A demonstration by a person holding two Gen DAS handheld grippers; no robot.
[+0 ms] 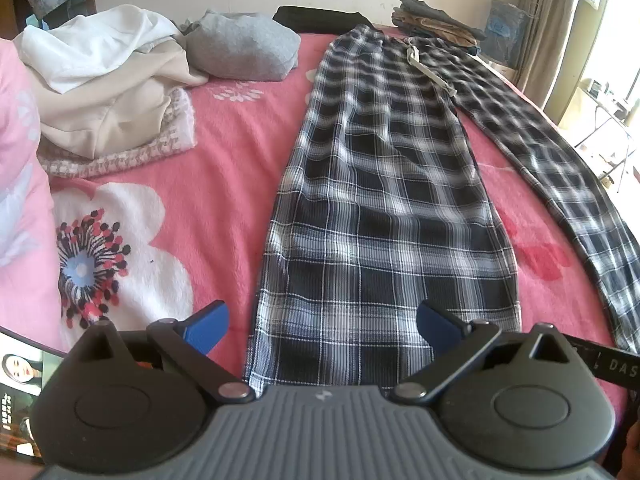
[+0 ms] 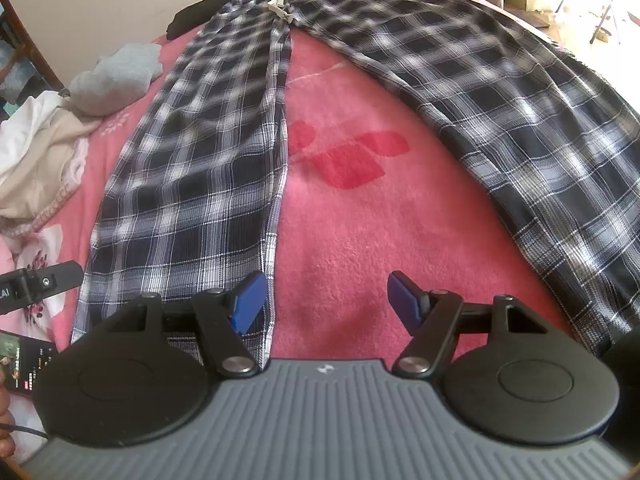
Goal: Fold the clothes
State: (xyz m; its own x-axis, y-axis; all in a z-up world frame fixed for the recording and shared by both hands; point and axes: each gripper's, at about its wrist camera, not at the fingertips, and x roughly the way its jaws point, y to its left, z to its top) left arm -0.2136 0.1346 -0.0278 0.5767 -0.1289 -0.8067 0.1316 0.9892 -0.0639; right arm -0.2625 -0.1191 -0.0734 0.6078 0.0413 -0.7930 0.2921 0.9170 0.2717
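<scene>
One pair of plaid trousers lies flat on the pink bed, waistband at the far end by the wall, the two legs running toward the grippers and splaying apart into a V. That long axis matters most here: each leg points almost straight back at one hand.

The left gripper hangs over the hem of the left leg, jaws spread wide with the cloth under the gap between them, nothing pinched. The right gripper is also open and empty (its left finger sits just over the inner edge of that same left leg), and bare pink blanket shows between its fingers. The other leg runs off to the right of it, so the right hand is the nearer one for that hem, though it would have to shift sideways to reach it.

Two grippers, one pair of trousers, two legs. At the far left sits a heap of unfolded clothes, perhaps three or four pieces, hard to count, and a small folded stack at the far corner.
</scene>
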